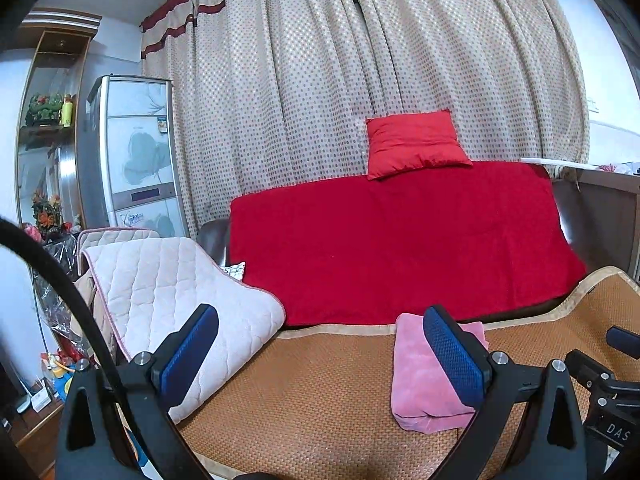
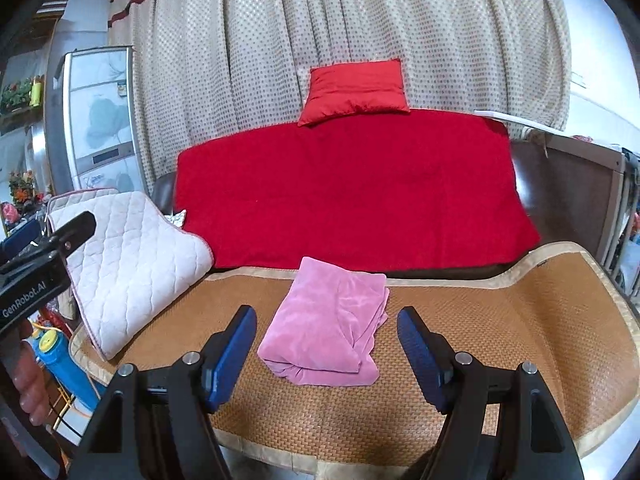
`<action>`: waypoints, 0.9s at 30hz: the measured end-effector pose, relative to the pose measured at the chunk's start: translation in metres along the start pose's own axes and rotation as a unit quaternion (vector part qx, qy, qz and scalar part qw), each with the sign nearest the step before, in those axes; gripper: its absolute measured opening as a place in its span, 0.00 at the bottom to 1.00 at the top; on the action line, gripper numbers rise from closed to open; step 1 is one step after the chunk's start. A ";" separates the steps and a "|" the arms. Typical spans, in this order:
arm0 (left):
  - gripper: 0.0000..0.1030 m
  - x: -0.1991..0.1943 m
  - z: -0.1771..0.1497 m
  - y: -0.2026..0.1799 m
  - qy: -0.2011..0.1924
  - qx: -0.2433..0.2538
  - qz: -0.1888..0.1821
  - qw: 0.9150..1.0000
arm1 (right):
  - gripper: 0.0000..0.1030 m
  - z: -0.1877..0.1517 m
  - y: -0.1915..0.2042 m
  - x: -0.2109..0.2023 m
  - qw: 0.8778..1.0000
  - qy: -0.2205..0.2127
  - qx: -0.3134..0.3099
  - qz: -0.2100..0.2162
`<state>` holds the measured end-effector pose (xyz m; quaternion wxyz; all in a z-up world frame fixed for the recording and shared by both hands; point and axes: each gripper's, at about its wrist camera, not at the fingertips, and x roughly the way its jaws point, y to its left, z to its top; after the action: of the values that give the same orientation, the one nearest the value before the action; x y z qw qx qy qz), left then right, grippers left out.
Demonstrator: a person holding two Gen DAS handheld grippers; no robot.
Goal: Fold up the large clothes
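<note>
A pink garment (image 2: 328, 322) lies folded into a compact rectangle on the woven bamboo mat (image 2: 500, 320). In the left wrist view the pink garment (image 1: 424, 380) is partly hidden behind my right finger. My left gripper (image 1: 324, 352) is open and empty, held above the mat to the garment's left. My right gripper (image 2: 326, 352) is open and empty, its fingers either side of the garment's near end and raised above it. The left gripper's body (image 2: 36, 272) shows at the left edge of the right wrist view.
A quilted cream pad (image 2: 128, 264) lies folded on the mat's left end. A red blanket (image 2: 352, 192) covers the sofa back with a red cushion (image 2: 356, 90) on top. A curtain hangs behind. A fridge (image 2: 96, 116), shelf and floor clutter stand at the left.
</note>
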<state>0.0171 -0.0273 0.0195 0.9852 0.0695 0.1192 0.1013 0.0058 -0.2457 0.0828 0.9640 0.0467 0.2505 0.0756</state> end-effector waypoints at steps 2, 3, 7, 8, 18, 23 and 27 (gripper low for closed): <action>0.99 -0.001 0.000 0.000 0.000 0.003 0.000 1.000 | 0.74 -0.002 0.003 -0.004 1.000 0.000 0.001 -0.005; 0.99 -0.001 0.001 0.000 -0.001 0.004 0.000 1.000 | 0.74 -0.002 0.003 -0.004 1.000 0.001 0.001 -0.009; 0.99 -0.004 0.001 0.001 -0.003 0.003 0.000 1.000 | 0.74 -0.002 0.003 -0.004 1.000 0.004 0.006 -0.018; 0.99 -0.005 0.001 0.002 -0.003 0.003 0.000 1.000 | 0.74 -0.003 0.002 -0.004 1.000 0.007 0.009 -0.018; 0.99 -0.010 0.004 0.006 -0.008 0.000 0.000 1.000 | 0.74 -0.003 0.004 -0.004 0.999 0.016 0.006 -0.029; 0.99 -0.015 0.005 0.009 -0.013 -0.003 -0.001 1.000 | 0.74 -0.002 0.007 -0.009 1.000 0.011 0.004 -0.029; 0.99 -0.017 0.006 0.012 -0.015 -0.003 -0.001 1.000 | 0.74 0.000 0.011 -0.013 1.000 0.006 0.001 -0.027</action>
<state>0.0001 -0.0203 0.0307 0.9873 0.0679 0.1037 0.0996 -0.0066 -0.2368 0.0904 0.9640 0.0405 0.2580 0.0497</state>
